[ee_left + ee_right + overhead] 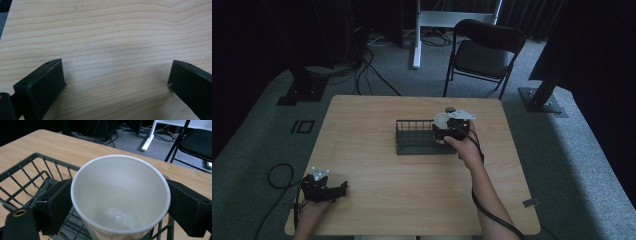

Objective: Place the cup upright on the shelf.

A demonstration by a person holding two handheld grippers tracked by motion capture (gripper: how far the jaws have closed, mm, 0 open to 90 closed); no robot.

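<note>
Now the right tongs (120, 202) pinch the white cup (120, 195) over the wire basket (30, 170), ready to lower it inside; the left tongs (115, 82) rest spread on the table (112, 30).

The paper cup (120, 195) is plain white inside and out, with a faint grey sheen at its bottom. The wire basket (30, 172) is dark grey-green, its thin bars forming a grid pattern. The surface (112, 37) is pale wood with light brown wavy grain lines running along it. The right gripper (120, 202) has matt black jaws, and the left gripper (116, 82) has the same black jaws, lightly scuffed at the edges. The left gripper's top plate (319, 173) is light grey. The folding chair (482, 50) is black, standing on grey carpet (562, 150).
</note>
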